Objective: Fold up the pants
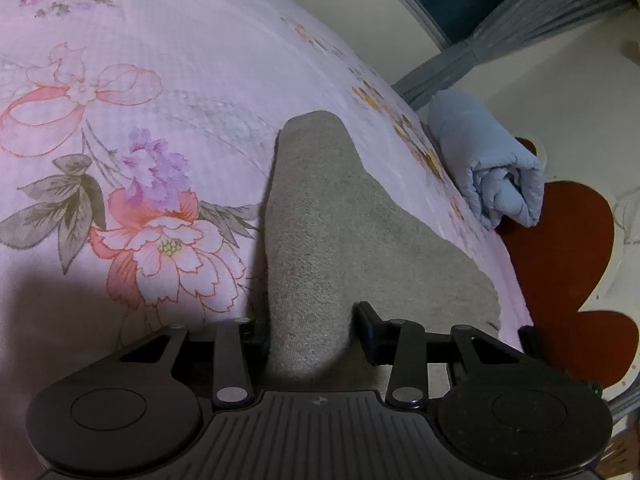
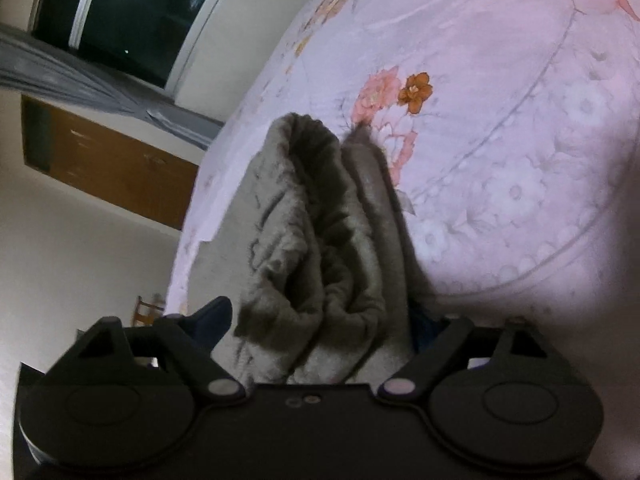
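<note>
The grey fleece pants (image 1: 320, 232) lie on the floral bed sheet (image 1: 140, 80). In the left wrist view a fold of the pants runs up between the two fingers of my left gripper (image 1: 310, 332), which closes on it. In the right wrist view the bunched pants (image 2: 320, 240), with an open cuff or waist end at the top, rise from between the fingers of my right gripper (image 2: 320, 328), which holds the cloth. The fingertips of both grippers are largely hidden by fabric.
A rolled light-blue quilt (image 1: 492, 168) lies at the bed's right edge. Beyond it is a red and white floor mat (image 1: 560, 260). Grey curtains (image 1: 520, 32), a dark window (image 2: 132, 12) and a brown wooden door (image 2: 112, 160) stand past the bed.
</note>
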Demonstrator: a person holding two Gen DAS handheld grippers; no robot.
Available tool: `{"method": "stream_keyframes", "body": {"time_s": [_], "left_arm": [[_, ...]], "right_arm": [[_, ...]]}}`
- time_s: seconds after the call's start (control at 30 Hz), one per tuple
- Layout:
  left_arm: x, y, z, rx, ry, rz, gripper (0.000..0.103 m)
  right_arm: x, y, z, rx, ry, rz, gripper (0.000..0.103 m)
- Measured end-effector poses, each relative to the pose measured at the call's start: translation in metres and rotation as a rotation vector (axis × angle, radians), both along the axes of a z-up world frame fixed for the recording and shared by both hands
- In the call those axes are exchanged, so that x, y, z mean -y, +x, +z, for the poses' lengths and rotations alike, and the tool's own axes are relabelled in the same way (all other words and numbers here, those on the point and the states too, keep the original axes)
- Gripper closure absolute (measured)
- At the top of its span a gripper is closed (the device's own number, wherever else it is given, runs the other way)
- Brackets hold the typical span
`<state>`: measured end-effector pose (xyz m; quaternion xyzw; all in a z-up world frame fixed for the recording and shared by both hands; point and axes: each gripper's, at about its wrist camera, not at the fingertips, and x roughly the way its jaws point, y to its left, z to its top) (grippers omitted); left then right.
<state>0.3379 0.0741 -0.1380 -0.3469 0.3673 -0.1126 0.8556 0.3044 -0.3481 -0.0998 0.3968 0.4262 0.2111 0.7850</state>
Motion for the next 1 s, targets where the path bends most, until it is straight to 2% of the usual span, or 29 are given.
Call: {"method": "stream_keyframes", "body": {"time_s": [0.07, 0.1, 0.13, 0.17, 0.23, 0.47, 0.63, 0.87, 1.0], "left_arm": [[0.002, 0.002, 0.001, -0.001, 0.008, 0.0, 0.063], [0.001, 0.001, 0.001, -0.002, 0.005, 0.002, 0.064], [0.0, 0.0, 0.001, 0.0, 0.0, 0.001, 0.07], [-0.002, -0.003, 0.002, 0.007, -0.009, 0.0, 0.078], [-0.006, -0.006, 0.006, 0.032, -0.041, -0.008, 0.081], [-0.013, -0.014, 0.027, 0.087, -0.054, -0.034, 0.082], [-0.026, -0.019, 0.06, 0.157, -0.06, -0.029, 0.082], [-0.065, -0.007, 0.106, 0.243, -0.024, 0.014, 0.082], [-0.091, 0.019, 0.119, 0.257, 0.018, 0.04, 0.082]], "right_arm": [[-0.006, 0.005, 0.001, -0.023, 0.006, 0.002, 0.01], [-0.012, 0.008, 0.004, -0.032, -0.023, 0.018, 0.012], [-0.018, 0.01, 0.009, -0.028, -0.085, 0.05, 0.037], [-0.022, 0.009, 0.012, -0.022, -0.133, 0.077, 0.05], [-0.024, 0.004, 0.022, 0.02, -0.154, 0.085, 0.054], [-0.031, -0.007, 0.061, 0.155, -0.155, 0.117, 0.057], [-0.042, -0.003, 0.094, 0.224, -0.156, 0.159, 0.057], [-0.075, 0.034, 0.129, 0.308, -0.118, 0.193, 0.057], [-0.099, 0.073, 0.13, 0.32, -0.083, 0.212, 0.057]]}}
